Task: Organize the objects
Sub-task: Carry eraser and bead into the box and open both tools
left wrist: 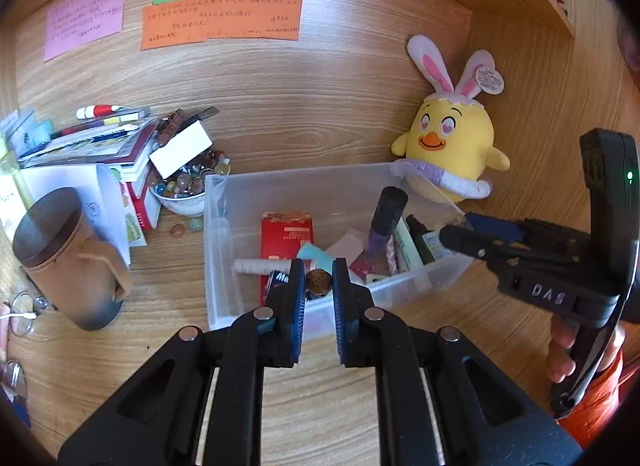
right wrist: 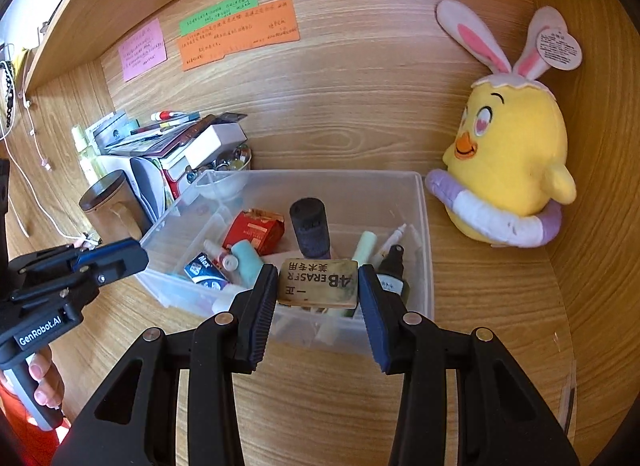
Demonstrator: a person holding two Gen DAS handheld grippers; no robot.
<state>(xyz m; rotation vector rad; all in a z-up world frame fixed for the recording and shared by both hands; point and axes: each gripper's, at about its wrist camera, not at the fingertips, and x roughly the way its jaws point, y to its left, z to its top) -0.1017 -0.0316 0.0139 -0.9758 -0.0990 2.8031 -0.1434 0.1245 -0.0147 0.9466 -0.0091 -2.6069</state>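
Observation:
A clear plastic box stands on the wooden desk and holds a red packet, a dark cylinder, small bottles and tubes. My right gripper is shut on a tan "4B ERASER" block, held over the box's near edge. In the left wrist view my left gripper hovers above the box's front with its jaws shut on a small round brown object. The right gripper reaches in from the right there; the left gripper shows at the left of the right wrist view.
A yellow chick plush with rabbit ears leans in the back right corner. On the left are stacked books, a bowl of glass beads, a lidded brown mug and glasses. Sticky notes hang on the back panel.

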